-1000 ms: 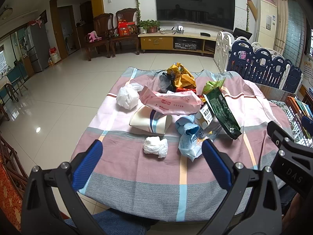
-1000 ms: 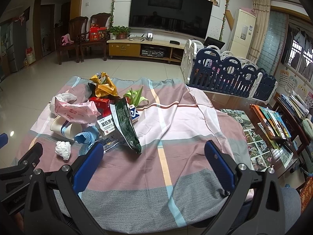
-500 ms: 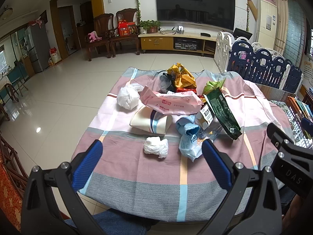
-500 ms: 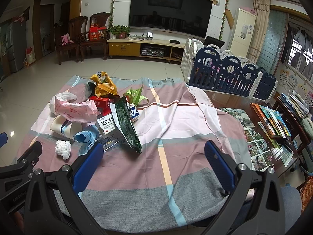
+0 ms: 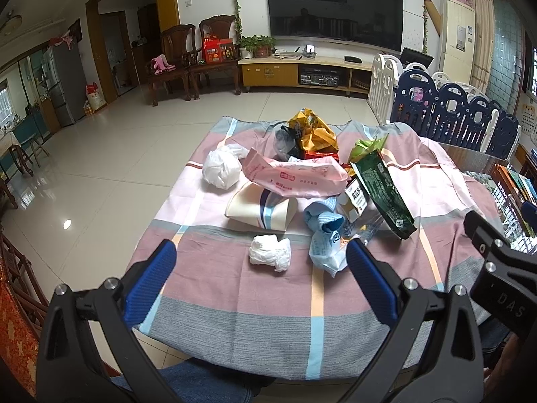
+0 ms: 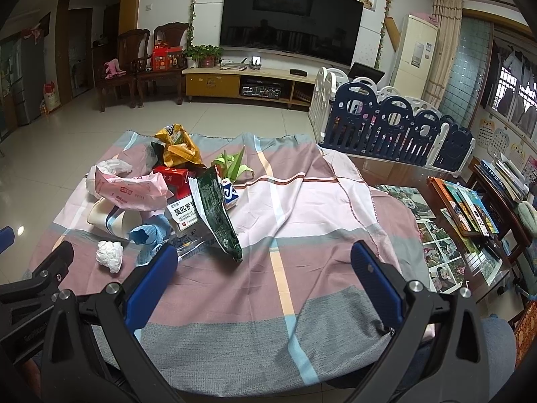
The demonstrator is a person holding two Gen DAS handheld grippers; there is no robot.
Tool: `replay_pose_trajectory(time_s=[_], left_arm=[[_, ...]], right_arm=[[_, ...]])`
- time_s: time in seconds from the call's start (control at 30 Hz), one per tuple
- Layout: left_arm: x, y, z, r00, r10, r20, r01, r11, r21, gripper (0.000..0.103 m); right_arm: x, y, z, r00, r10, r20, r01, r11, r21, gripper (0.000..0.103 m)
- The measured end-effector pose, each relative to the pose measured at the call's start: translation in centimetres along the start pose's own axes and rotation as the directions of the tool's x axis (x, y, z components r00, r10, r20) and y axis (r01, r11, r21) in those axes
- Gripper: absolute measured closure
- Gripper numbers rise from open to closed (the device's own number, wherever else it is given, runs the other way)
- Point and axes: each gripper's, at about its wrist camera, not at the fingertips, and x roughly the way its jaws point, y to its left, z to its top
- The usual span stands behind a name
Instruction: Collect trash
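A heap of trash lies on the plaid tablecloth: a pink wrapper, a dark green snack bag, a yellow bag, a white plastic bag, a crushed paper cup, a blue wrapper and a crumpled white tissue. My left gripper hovers open over the near table edge, with the tissue just beyond its fingers. My right gripper is open too, above bare cloth right of the green bag; the tissue lies at its left.
Books and photos lie on the uncovered table part at the right. A navy and white playpen fence stands behind the table. Tiled floor stretches left toward chairs and a TV cabinet. A person's blue-clad leg is below.
Both grippers have hardly shifted; the scene looks almost the same, and nothing has been picked up or moved.
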Motion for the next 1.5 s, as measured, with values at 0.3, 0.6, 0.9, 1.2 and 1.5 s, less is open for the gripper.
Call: replay_pose_trajectory(time_s=[0.3, 0.6, 0.9, 1.2, 1.5], left_arm=[[0.1, 2.2, -0.2, 0.960, -0.247, 0.134, 0.263, 0.957, -0.120, 0.002], [-0.6, -1.2, 0.1, 0.997, 0.014, 0.075, -0.012, 1.000, -0.022, 0.002], [-4.5, -0.2, 3.1, 0.995, -0.066, 0.073, 0.074, 0.990, -0.116, 0.003], [7.4, 5.7, 8.6, 0.993, -0.022, -0.114, 0.008, 0.993, -0.115, 0.002], [25.3, 7.7, 10.5, 0.942, -0.093, -0.323, 0.068, 0.994, -0.088, 0.061]], right_arm=[[-2.7, -1.5, 0.3, 0.996, 0.042, 0.075, -0.041, 0.999, -0.012, 0.003], [-3.0, -5.4, -0.5, 0.937, 0.306, 0.166, -0.311, 0.950, 0.002, 0.003], [0.6, -8.2, 1.8, 0.908, 0.397, 0.134, -0.397, 0.917, -0.028, 0.003], [6.3, -3.5, 5.1, 0.889, 0.454, 0.062, -0.438, 0.882, -0.175, 0.003], [11.5, -2.6, 6.2, 0.830, 0.552, 0.085, -0.542, 0.832, -0.118, 0.003]])
